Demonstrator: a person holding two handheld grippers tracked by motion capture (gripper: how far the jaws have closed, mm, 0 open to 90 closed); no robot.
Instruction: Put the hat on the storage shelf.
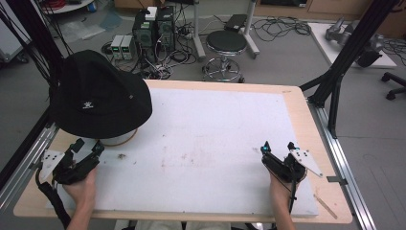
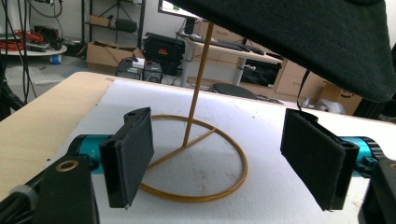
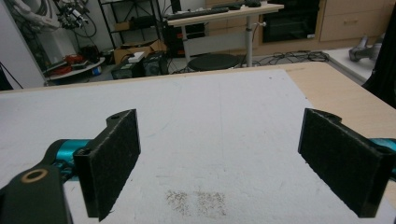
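Wide bare run of white mat (image 1: 210, 143) across the middle of the tabletop, from near edge to far edge. One obstacle, at the far left corner: black hat (image 1: 98, 93) perched on a thin gold stand (image 2: 198, 77), brim overhanging the mat and the left edge. Room under the brim, broken by the upright rod and the gold ring base (image 2: 233, 184) lying flat on the mat. Left gripper (image 1: 84, 151) just short of that ring, jaws spread wide, rod in line between them. Right gripper (image 1: 277, 152) near the near right corner, jaws wide apart, only bare mat ahead to the far edge. Wood margin (image 1: 313, 129) along the right edge bare too.
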